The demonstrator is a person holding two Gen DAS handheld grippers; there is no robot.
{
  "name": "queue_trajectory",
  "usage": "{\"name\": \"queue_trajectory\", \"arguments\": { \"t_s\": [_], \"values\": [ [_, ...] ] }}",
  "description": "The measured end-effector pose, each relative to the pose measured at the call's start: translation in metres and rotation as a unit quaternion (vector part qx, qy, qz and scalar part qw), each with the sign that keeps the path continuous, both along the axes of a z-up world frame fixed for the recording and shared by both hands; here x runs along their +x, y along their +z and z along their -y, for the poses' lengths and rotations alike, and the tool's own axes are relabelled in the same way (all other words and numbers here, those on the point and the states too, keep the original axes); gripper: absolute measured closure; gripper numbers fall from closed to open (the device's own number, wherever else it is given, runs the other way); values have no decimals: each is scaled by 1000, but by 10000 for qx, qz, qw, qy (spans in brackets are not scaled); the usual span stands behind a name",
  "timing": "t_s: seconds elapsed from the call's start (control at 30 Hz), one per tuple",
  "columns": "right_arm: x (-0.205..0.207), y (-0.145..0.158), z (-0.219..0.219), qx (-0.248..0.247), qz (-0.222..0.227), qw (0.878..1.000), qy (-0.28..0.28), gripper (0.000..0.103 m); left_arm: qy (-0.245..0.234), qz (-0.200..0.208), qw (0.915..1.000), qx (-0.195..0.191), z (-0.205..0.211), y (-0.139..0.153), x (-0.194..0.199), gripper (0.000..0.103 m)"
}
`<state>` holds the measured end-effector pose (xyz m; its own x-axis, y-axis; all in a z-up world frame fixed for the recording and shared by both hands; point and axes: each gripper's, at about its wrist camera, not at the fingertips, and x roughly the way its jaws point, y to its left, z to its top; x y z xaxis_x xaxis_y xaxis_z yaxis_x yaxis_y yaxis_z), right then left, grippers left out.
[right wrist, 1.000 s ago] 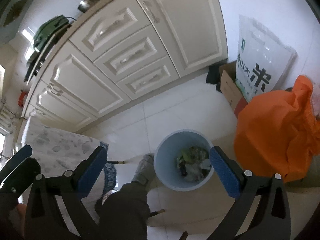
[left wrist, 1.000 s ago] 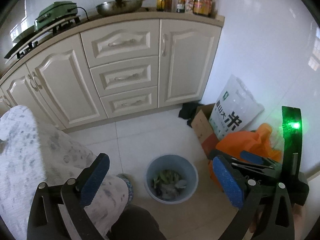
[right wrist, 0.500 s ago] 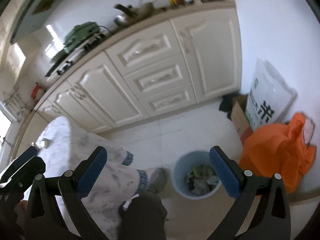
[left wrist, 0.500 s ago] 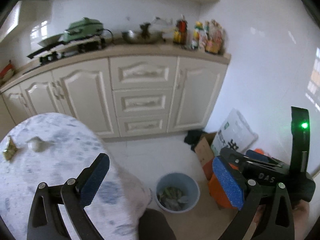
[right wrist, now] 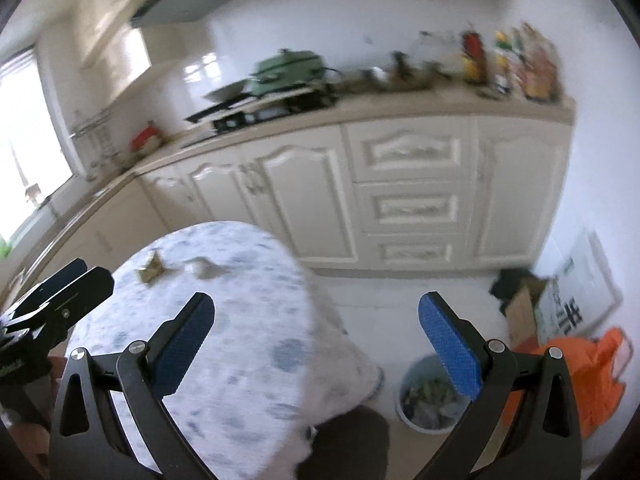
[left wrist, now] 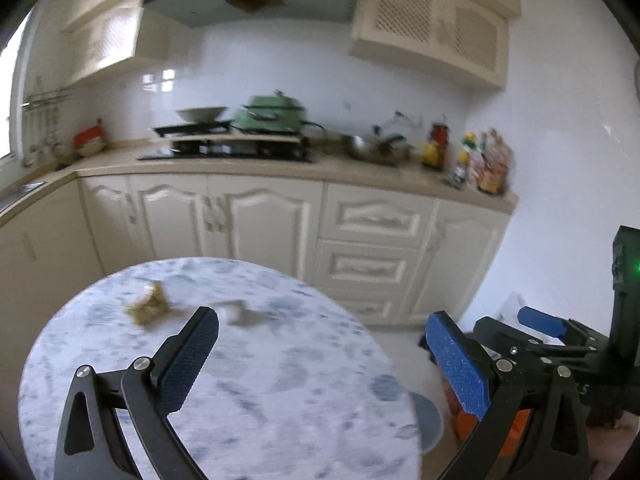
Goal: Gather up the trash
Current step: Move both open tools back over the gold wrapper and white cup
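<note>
Left tool [left wrist: 320,356]: spread, empty. Right tool [right wrist: 316,344]: spread, empty. Bin [right wrist: 430,400] on floor beside bench [left wrist: 280,380]: holds scraps. Remaining: yellowish wrapper [left wrist: 148,307] and pale scrap [left wrist: 236,313] at bench far side. Task judged partly complete.

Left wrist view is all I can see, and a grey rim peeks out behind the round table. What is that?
Observer: A blue trash bin on the floor beside the table. The right wrist view shows its whole opening.
Operator: Is anything in it?
Observer: Yes, greenish scraps lie inside, mixed with paler bits.
Operator: And the gripper at my right edge, is it holding something?
Observer: No. The right gripper is open, with nothing between its blue pads.
</note>
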<state>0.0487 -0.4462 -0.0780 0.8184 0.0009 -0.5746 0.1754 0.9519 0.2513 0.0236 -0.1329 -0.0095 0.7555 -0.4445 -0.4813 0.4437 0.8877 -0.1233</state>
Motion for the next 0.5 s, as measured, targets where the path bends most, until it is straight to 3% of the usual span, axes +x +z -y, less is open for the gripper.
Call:
{"name": "queue_trajectory", "arguments": {
  "t_s": [0.17, 0.33, 0.5],
  "values": [
    [13, 13, -54, -273, 194, 9987, 388, 0, 497, 112, 9986, -170, -61, -3, -16, 1],
    [40, 13, -112, -667, 160, 9953, 683, 0, 1052, 180, 9943, -18, -107, -12, -21, 1],
    [82, -5, -144, -658, -71, 9924, 1035, 0, 1352, -110, 9906, 148, -136, -25, -4, 1]
  ]
}}
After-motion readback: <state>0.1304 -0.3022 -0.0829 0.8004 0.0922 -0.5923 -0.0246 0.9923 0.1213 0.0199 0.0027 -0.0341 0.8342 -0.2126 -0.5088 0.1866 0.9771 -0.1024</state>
